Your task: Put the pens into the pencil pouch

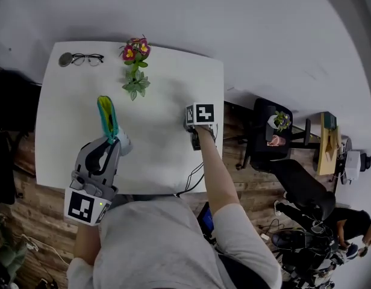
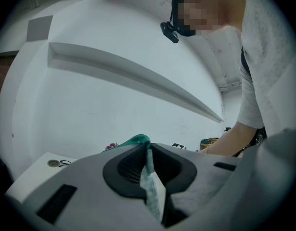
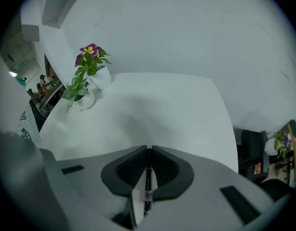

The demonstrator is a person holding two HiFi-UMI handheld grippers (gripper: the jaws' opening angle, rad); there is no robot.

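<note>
My left gripper (image 1: pixel 117 138) is shut on the edge of the green and yellow pencil pouch (image 1: pixel 107 118), which stands up from its jaws above the white table (image 1: pixel 65 107). In the left gripper view the pouch's pale fabric (image 2: pixel 149 182) is pinched between the dark pads. My right gripper (image 1: pixel 196 138) points steeply down near the table's right side. It is shut on a thin black pen (image 3: pixel 148 177) that lies along the slit between its pads. The pen is hidden in the head view.
A potted plant with pink flowers (image 1: pixel 135 65) stands at the table's far middle. Black glasses (image 1: pixel 86 59) and a small round lid (image 1: pixel 65 59) lie at the far left corner. An office chair (image 1: pixel 270 131) stands off the right edge. A cable hangs at the near edge.
</note>
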